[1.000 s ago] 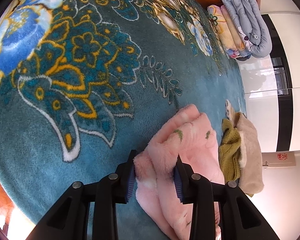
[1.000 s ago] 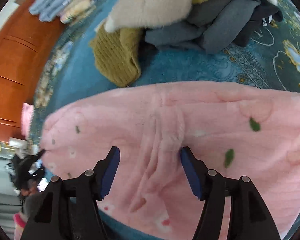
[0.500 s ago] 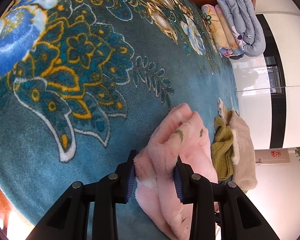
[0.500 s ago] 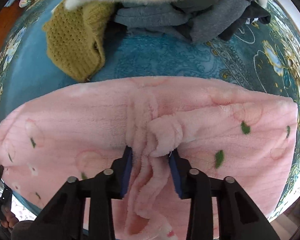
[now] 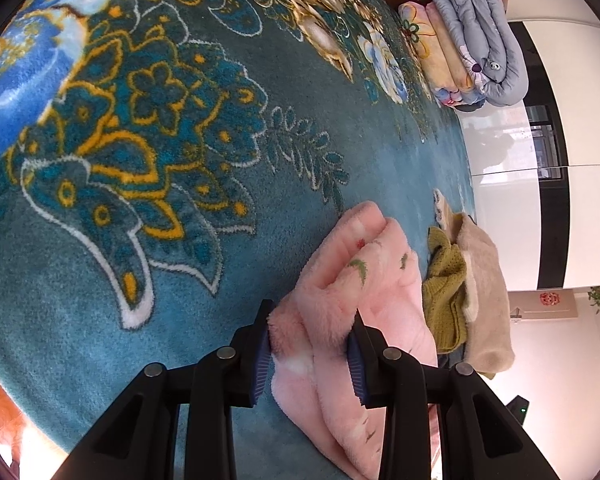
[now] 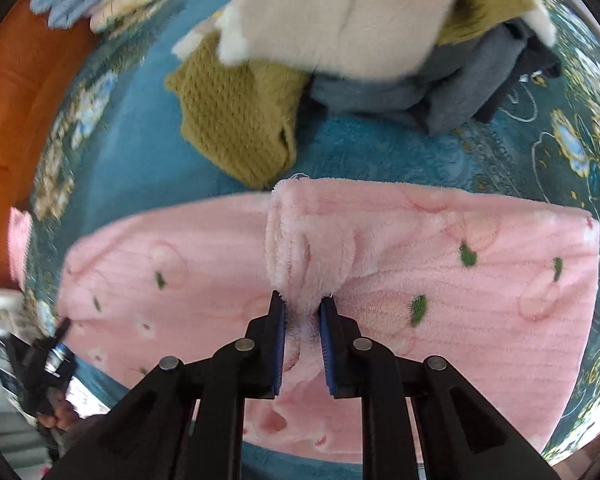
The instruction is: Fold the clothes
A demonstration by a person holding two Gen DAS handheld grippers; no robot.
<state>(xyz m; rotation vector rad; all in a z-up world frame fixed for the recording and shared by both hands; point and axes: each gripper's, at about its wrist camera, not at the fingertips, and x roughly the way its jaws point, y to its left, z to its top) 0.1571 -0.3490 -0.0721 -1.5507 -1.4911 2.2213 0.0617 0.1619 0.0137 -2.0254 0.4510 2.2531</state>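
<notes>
A fluffy pink garment point(image 6: 480, 280) with small green leaf prints lies on the teal patterned carpet point(image 5: 180, 160). My right gripper point(image 6: 302, 312) is shut on a bunched fold at the garment's middle and lifts it into a ridge. My left gripper point(image 5: 311, 320) is shut on one end of the same pink garment point(image 5: 364, 280), which bunches between the blue pads. The left gripper also shows small at the lower left of the right wrist view point(image 6: 56, 344).
A pile of clothes sits just beyond the pink garment: an olive knit point(image 6: 236, 120), a cream fleece point(image 6: 340, 8) and grey pieces point(image 6: 440, 92). Folded quilts point(image 5: 472, 36) lie at the carpet's far edge by a wooden wall point(image 6: 12, 80).
My right gripper closed from open onto the pink garment's middle fold and pulled it up into a ridge. My left gripper kept its grip and hardly moved.
</notes>
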